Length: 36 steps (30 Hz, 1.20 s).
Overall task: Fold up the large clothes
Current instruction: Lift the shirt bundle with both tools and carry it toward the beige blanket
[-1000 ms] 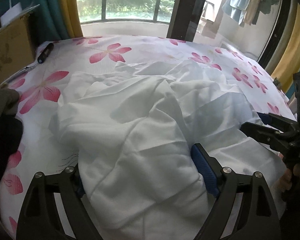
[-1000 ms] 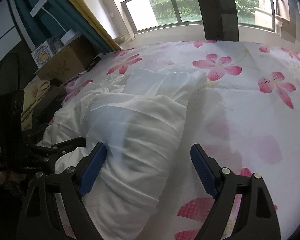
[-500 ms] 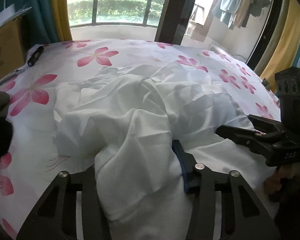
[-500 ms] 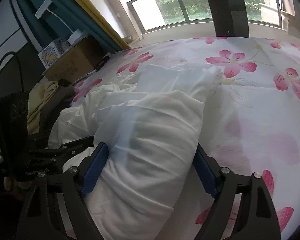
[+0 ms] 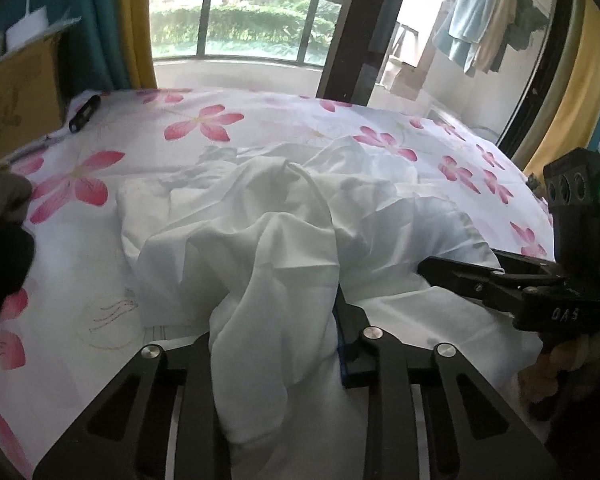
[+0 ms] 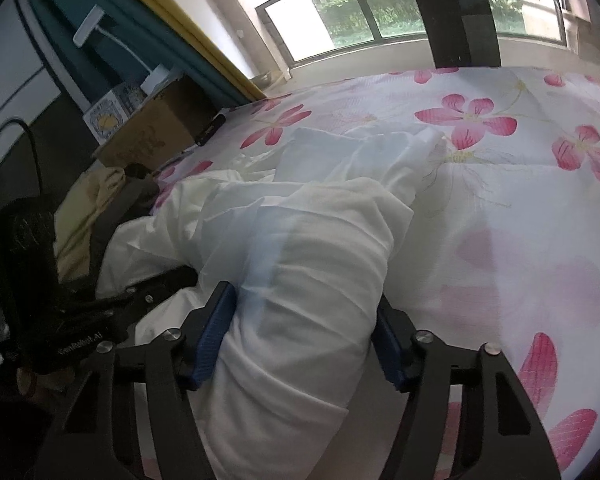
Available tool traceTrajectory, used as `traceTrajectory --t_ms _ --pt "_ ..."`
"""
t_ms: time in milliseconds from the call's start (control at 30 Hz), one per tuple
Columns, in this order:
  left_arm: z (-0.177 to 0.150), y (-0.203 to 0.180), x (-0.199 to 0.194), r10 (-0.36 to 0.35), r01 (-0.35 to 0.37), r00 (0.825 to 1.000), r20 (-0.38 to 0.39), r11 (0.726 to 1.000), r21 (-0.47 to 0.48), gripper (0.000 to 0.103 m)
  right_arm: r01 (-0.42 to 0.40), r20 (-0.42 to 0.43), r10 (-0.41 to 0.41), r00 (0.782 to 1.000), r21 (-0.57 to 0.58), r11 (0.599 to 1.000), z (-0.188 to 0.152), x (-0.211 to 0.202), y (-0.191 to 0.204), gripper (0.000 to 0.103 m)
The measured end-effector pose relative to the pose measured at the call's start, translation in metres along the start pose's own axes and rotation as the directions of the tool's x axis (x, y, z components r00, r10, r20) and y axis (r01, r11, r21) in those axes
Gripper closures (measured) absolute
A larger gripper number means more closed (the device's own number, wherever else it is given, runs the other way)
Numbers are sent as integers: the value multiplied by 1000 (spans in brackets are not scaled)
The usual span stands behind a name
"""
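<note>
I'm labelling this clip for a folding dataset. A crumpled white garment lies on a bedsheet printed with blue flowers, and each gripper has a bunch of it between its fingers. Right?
Not quite: the flowers on the bedsheet are pink, not blue, as both wrist views show. The rest stands: the white garment lies crumpled, and the left gripper and right gripper, jaws closing, each have a bunch of it between their fingers.

Two close wrist views angled down, sharing white garment (image 5: 284, 248), bed (image 6: 520, 208)
</note>
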<state>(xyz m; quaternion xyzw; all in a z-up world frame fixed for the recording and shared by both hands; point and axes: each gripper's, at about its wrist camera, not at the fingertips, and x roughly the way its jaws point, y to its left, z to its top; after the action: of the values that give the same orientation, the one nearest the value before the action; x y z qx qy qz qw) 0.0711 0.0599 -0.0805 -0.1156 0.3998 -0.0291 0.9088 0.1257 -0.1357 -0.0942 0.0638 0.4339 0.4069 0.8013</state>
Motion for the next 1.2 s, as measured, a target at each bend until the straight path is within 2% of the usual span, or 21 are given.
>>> traceTrajectory --t_ms 67,133,233,300,367,533,667,933,1200 --pt "1 6 7 -22 22 999 -27 999 -28 60 -22 4 22 1000 13 1000 1 1 -2 27" --pt "3 10 8 -38 37 999 -24 998 -45 60 -18 1 18 1000 -3 1000 2 3 4 22" --pt "3 4 9 -9 8 1000 -22 1000 -22 60 20 -4 -20 1000 -32 999 2 6 12 22" --pt "3 2 8 1 -1 1000 -17 1000 -17 62 33 -2 -33 999 -33 999 2 6 12 31" --pt "2 0 4 -5 5 1000 4 1000 -15 73 9 -2 -9 1000 -23 1000 2 6 10 53" --pt "2 -10 -3 20 -21 999 38 1000 19 79 19 21 -17 1000 -81 997 0 1 21 68" --pt "2 -9 -11 4 -4 998 62 1000 0 81 35 48 -29 998 -128 991 -1 -7 31 73" --pt "6 -15 -30 1 -3 994 105 1000 20 81 76 107 -55 993 -203 976 3 -23 53 76" --pt "15 -19 -56 -1 -6 985 175 999 38 81 77 161 -40 986 -232 970 11 -41 69 78"
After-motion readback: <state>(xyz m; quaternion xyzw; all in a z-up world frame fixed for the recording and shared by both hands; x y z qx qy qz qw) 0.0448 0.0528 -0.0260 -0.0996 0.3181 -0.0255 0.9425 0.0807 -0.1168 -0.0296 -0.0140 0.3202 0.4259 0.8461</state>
